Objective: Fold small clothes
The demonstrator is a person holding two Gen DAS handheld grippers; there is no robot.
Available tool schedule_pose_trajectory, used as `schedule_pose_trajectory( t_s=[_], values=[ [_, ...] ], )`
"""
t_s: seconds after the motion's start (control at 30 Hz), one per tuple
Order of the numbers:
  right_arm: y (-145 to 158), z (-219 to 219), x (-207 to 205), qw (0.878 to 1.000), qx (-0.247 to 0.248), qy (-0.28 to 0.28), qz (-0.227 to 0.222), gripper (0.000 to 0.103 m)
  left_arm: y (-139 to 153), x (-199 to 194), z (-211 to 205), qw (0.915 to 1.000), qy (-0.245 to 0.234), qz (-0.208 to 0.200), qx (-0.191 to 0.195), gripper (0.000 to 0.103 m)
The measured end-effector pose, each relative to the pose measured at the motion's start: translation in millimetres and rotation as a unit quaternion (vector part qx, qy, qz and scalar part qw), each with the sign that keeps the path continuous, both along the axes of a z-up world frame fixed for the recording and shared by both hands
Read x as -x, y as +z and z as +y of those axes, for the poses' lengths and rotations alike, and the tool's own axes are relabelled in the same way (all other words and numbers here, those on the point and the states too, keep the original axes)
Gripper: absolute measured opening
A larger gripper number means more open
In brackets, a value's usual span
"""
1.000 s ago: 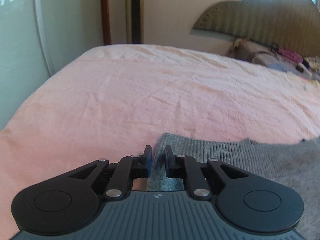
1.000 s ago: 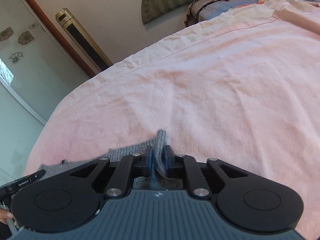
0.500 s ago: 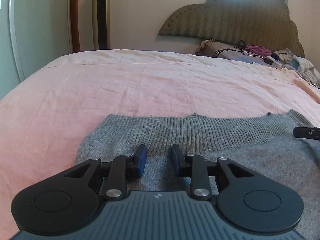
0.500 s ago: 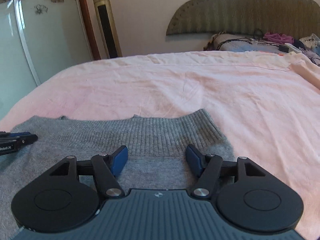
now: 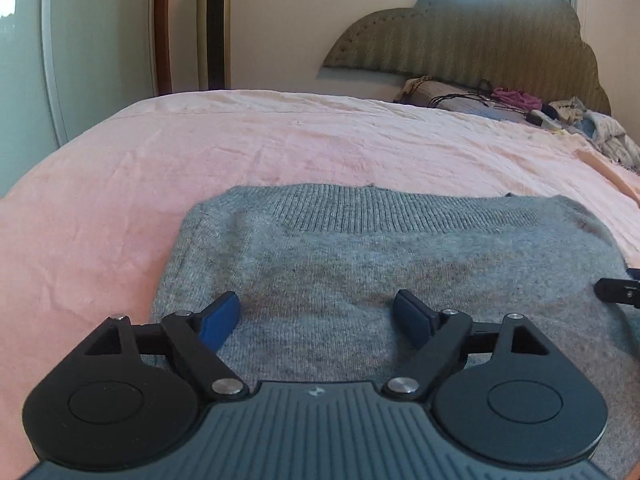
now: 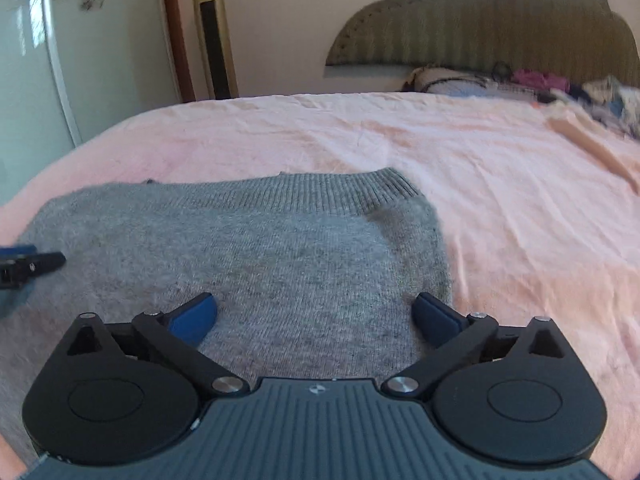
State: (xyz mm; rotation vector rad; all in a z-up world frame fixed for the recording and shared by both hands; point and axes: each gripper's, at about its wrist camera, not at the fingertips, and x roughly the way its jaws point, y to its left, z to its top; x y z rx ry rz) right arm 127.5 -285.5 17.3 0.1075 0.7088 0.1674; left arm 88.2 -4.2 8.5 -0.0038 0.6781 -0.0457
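A grey knitted sweater (image 5: 400, 248) lies flat on the pink bed sheet (image 5: 280, 144), its ribbed hem at the far edge. It also shows in the right wrist view (image 6: 260, 248). My left gripper (image 5: 318, 316) is open and empty above the sweater's left part. My right gripper (image 6: 316, 316) is open and empty above the sweater's right part, its right finger near the sweater's right edge. The right gripper's tip (image 5: 618, 292) shows at the right edge of the left wrist view; the left gripper's tip (image 6: 28, 266) shows at the left of the right wrist view.
The pink sheet (image 6: 500, 184) stretches far beyond the sweater. A padded headboard (image 5: 480, 40) stands at the back right with a pile of clothes and cables (image 5: 520, 104) below it. A tower fan (image 5: 214, 24) and a glass door (image 5: 24, 60) stand at the left.
Both grippers let go of the sweater's hem, opened wide and drew back toward me. The sweater now lies folded flat on the sheet.
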Motion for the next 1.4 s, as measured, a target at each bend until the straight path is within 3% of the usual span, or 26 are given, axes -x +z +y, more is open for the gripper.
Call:
schedule_pose_trajectory(
  t_s=[0.07,0.13,0.17,0.23,0.33,0.4,0.5,0.53,0.6,0.7,0.73,0.8,0.87,0.97,1.03,1.07,1.1,1.13,1.2,1.27,1.4],
  values=[
    [3.4,2.6,-2.7,1.0,0.008,0.001,0.005,0.103,9.6,10.5,-1.5,0.9998,0.016,0.003,-0.01,0.084],
    [18.2,-2.2,8.5,1.0,-0.012,-0.018,0.01,0.09,24.1,36.7,13.5,0.9987,0.033,-0.007,0.038,0.084],
    [27.6,-9.7,20.9,0.999,-0.041,-0.024,0.004,0.09,29.8,55.0,25.7,0.9958,0.046,-0.015,0.078,0.084],
    [41.2,-33.5,63.6,0.991,-0.131,-0.032,-0.014,0.098,34.0,96.2,52.0,0.9827,0.081,-0.023,0.165,0.084],
    [39.2,-69.2,115.1,0.966,-0.252,-0.058,0.013,0.099,20.9,147.0,83.7,0.9534,0.133,0.015,0.27,0.084],
    [31.0,-83.5,143.6,0.954,-0.285,-0.083,0.035,0.099,10.6,166.7,93.0,0.9418,0.156,0.041,0.295,0.084],
    [19.3,-89.5,163.1,0.948,-0.291,-0.11,0.063,0.098,9.4,171.5,94.1,0.9367,0.146,0.043,0.315,0.085],
    [14.1,-88.5,161.9,0.946,-0.296,-0.11,0.071,0.098,7.5,166.7,93.2,0.931,0.139,0.046,0.334,0.089],
    [3.6,-84.6,152.5,0.94,-0.314,-0.112,0.072,0.099,0.6,153.7,90.7,0.9098,0.123,0.063,0.391,0.092],
    [-2.8,-79.1,129.2,0.926,-0.35,-0.123,0.065,0.101,-15.0,132.2,92.9,0.86,0.124,0.091,0.487,0.092],
    [-4.4,-77.8,121.3,0.921,-0.364,-0.125,0.065,0.101,-17.8,127.9,92.7,0.8502,0.135,0.09,0.501,0.091],
    [-8.6,-76.9,109.1,0.913,-0.383,-0.129,0.063,0.1,-18.7,120.9,95.7,0.8409,0.147,0.086,0.514,0.087],
    [-7.6,-75.6,102.3,0.912,-0.384,-0.131,0.065,0.098,-21.4,113.8,98.6,0.8439,0.153,0.098,0.505,0.055],
    [-11.1,-80.5,99.1,0.907,-0.392,-0.137,0.073,0.079,-29.9,109.0,103.0,0.8457,0.161,0.114,0.496,0.031],
    [-15.5,-84.2,96.9,0.904,-0.396,-0.138,0.079,0.058,-30.6,107.5,102.5,0.8501,0.16,0.115,0.489,0.027],
    [-18.2,-85.3,95.7,0.903,-0.397,-0.139,0.083,0.053,-28.8,106.9,101.8,0.8577,0.164,0.113,0.474,0.011],
    [-21.9,-87.4,95.3,0.902,-0.4,-0.139,0.085,0.038,-26.5,105.4,99.7,0.8674,0.166,0.113,0.455,0.01],
    [-25.2,-88.2,93.3,0.901,-0.403,-0.136,0.09,0.013,-23.5,103.5,99.2,0.8735,0.164,0.111,0.445,0.008],
    [-28.5,-88.8,92.4,0.897,-0.412,-0.133,0.09,0.012,-13.6,106.1,97.3,0.8825,0.157,0.094,0.433,0.006],
    [-21.3,-86.7,95.1,0.9,-0.409,-0.123,0.081,0.012,2.5,115.6,98.5,0.8918,0.131,0.065,0.428,0.005],
    [5.7,-84.1,114.5,0.909,-0.402,-0.09,0.064,0.012,27.2,140.0,113.8,0.9019,0.115,0.045,0.414,0.003]
  ],
)
